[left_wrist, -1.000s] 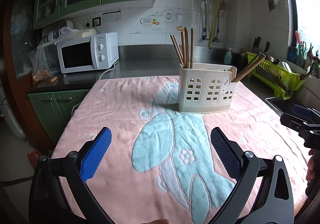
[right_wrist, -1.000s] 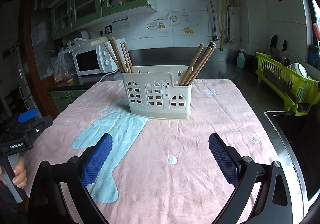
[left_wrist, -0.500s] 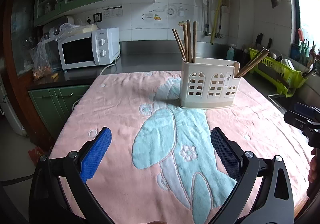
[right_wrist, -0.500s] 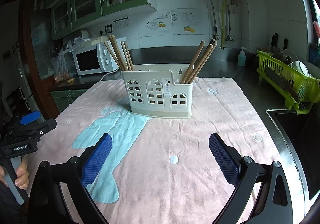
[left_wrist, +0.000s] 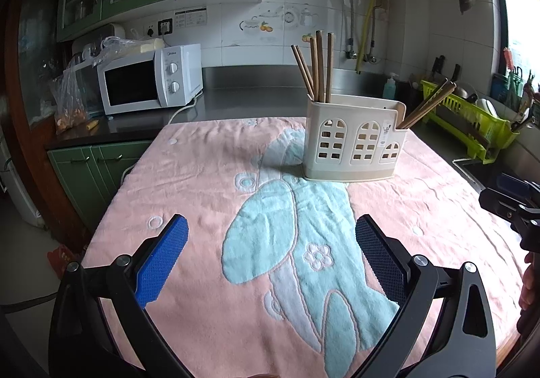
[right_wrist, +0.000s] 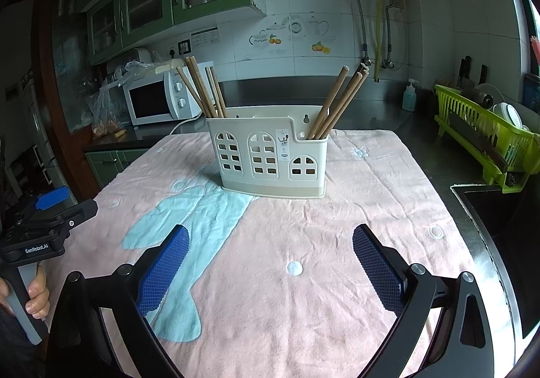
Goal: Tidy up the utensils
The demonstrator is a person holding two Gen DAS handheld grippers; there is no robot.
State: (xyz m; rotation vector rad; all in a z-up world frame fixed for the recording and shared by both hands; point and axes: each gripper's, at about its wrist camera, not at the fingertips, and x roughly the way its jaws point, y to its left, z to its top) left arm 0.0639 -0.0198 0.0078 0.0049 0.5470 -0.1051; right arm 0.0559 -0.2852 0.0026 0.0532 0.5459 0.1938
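Observation:
A cream utensil holder (left_wrist: 354, 141) (right_wrist: 270, 155) with arched cut-outs stands on a pink towel (left_wrist: 202, 182) (right_wrist: 354, 209). Wooden chopsticks (left_wrist: 317, 67) (right_wrist: 202, 87) stand in its left compartment. More chopsticks (left_wrist: 428, 104) (right_wrist: 341, 101) lean out of its right, lower compartment. My left gripper (left_wrist: 271, 253) is open above the towel's near part, well short of the holder, with nothing between its blue pads. My right gripper (right_wrist: 270, 256) is open too, empty, facing the holder from the near side.
A white microwave (left_wrist: 148, 80) sits on the dark counter at the back left. A green dish rack (left_wrist: 469, 121) (right_wrist: 486, 138) and a sink (right_wrist: 496, 209) lie to the right. A hand (right_wrist: 33, 290) holds the other gripper's handle at the left edge.
Both views have shifted slightly, with the left gripper tilting up and drawing a little nearer the holder. Both grippers stay open and empty.

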